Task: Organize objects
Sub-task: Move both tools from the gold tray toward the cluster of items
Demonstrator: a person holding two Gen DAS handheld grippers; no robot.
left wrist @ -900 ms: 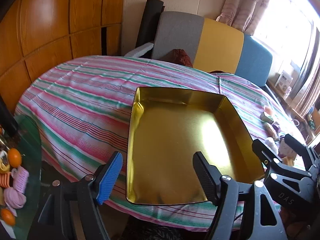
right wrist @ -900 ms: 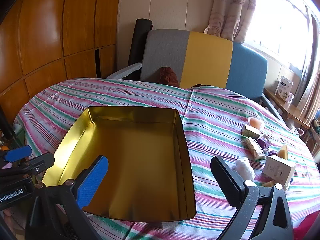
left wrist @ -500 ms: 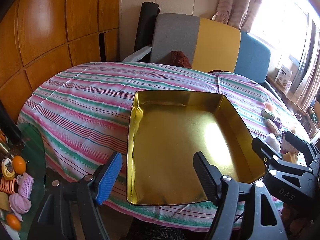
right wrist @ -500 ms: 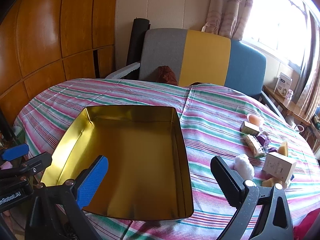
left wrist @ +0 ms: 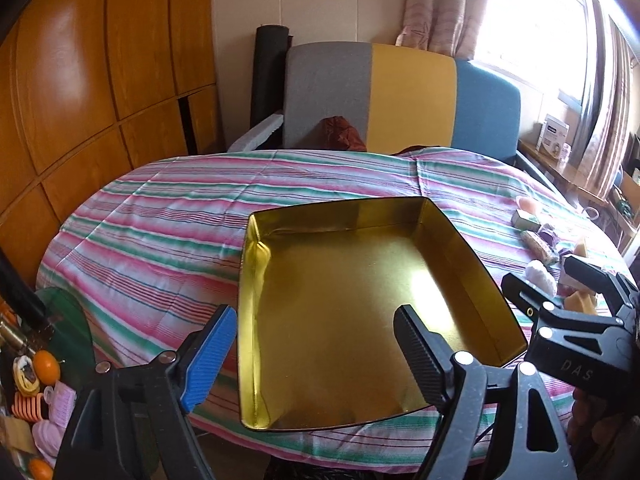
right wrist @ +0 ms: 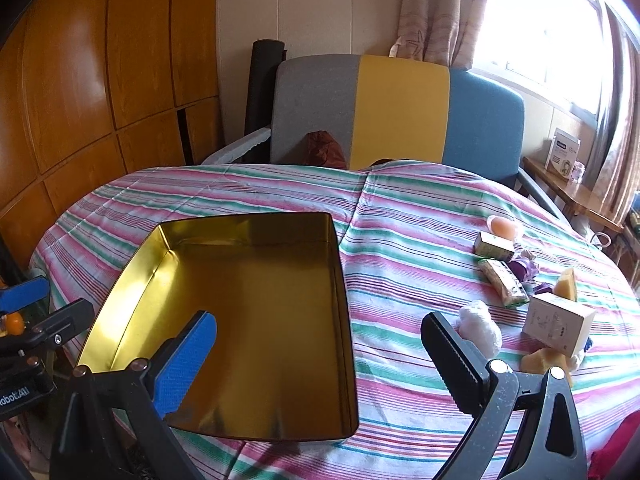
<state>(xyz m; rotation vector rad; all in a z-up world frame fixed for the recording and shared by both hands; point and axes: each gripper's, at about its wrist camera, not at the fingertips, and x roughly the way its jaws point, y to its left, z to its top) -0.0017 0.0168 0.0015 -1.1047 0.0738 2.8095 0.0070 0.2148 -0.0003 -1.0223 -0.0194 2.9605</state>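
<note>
A shiny gold tin tray [left wrist: 256, 280] [right wrist: 344, 312] lies empty on the striped tablecloth [right wrist: 400, 216]. To its right lies a cluster of small objects: a white fluffy ball [right wrist: 480, 326], a white box [right wrist: 558, 320], a green packet [right wrist: 503, 283], a small green box [right wrist: 494, 245], an orange egg shape [right wrist: 505, 227] and yellow wedges [right wrist: 566, 285]. My left gripper [left wrist: 312, 352] is open and empty over the tray's near edge. My right gripper [right wrist: 320, 354] is open and empty over the tray's right wall, left of the ball.
A grey, yellow and blue sofa [right wrist: 400, 108] stands behind the table, with a wood-panelled wall [right wrist: 100, 80] on the left. A low glass side table [left wrist: 68, 320] with oranges and pink items sits at the lower left.
Both grippers have drawn back and risen slightly, so more of the table and room shows. Both stay open and nothing on the table has moved.
</note>
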